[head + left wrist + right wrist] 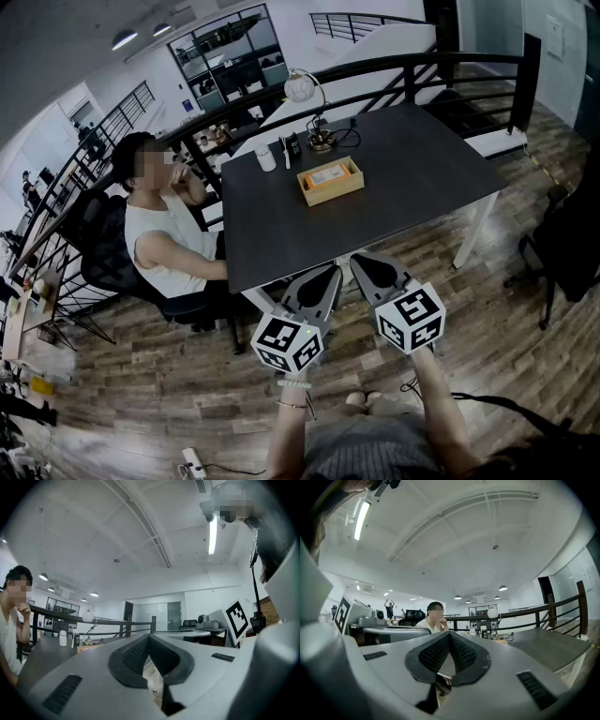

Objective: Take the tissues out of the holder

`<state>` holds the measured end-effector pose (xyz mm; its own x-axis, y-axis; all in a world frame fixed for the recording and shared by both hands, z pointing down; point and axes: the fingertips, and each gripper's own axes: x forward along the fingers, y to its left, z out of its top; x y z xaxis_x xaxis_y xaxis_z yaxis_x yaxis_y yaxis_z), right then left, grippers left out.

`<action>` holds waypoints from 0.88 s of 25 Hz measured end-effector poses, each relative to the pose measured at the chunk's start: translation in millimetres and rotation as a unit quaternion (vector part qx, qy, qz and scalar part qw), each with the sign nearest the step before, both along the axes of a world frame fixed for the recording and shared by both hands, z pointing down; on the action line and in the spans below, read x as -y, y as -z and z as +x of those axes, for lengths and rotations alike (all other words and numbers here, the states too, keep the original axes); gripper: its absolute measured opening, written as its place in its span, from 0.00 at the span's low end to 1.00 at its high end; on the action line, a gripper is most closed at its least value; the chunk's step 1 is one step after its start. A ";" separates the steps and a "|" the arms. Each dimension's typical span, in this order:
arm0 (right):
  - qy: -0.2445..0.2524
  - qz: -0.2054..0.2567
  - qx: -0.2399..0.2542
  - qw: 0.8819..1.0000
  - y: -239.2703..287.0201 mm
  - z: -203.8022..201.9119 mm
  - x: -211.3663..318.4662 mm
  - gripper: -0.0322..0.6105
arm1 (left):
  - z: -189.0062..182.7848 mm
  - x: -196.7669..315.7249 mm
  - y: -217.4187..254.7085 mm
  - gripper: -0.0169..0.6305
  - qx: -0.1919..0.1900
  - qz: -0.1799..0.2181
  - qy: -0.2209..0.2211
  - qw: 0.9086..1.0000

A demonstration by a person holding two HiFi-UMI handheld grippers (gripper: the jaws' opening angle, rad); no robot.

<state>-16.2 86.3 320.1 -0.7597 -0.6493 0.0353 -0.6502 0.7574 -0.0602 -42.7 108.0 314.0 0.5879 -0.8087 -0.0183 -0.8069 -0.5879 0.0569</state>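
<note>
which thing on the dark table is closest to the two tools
The shallow yellow wooden tissue holder; the white bottle and round-globe desk lamp stand farther back.

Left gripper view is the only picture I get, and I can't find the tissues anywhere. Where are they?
Observer: The head view shows them in a wooden holder near the middle of the dark table, on your side of the round lamp.
Operator: Is my gripper touching it?
Observer: No. The left gripper is only at the table's near edge, well short of the holder.
Operator: What's the other gripper doing?
Observer: The right gripper is right beside the left one, with its jaws shut and nothing between them.
</note>
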 end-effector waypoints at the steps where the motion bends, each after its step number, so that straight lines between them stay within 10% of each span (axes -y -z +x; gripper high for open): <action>1: 0.000 0.001 0.000 1.000 1.3 0.4 0.0 0.07 | 0.4 -0.1 1.2 0.04 0.001 0.000 0.000 1.000; 22: 0.023 -0.012 0.017 1.000 -5.6 4.0 29.5 0.07 | 8.5 29.9 -2.4 0.04 0.002 -0.003 0.011 1.000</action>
<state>-12.2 56.8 325.8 -0.7892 -0.6136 0.0244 -0.6126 0.7839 -0.1006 -34.2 78.1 316.4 0.5698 -0.8217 -0.0115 -0.8201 -0.5694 0.0572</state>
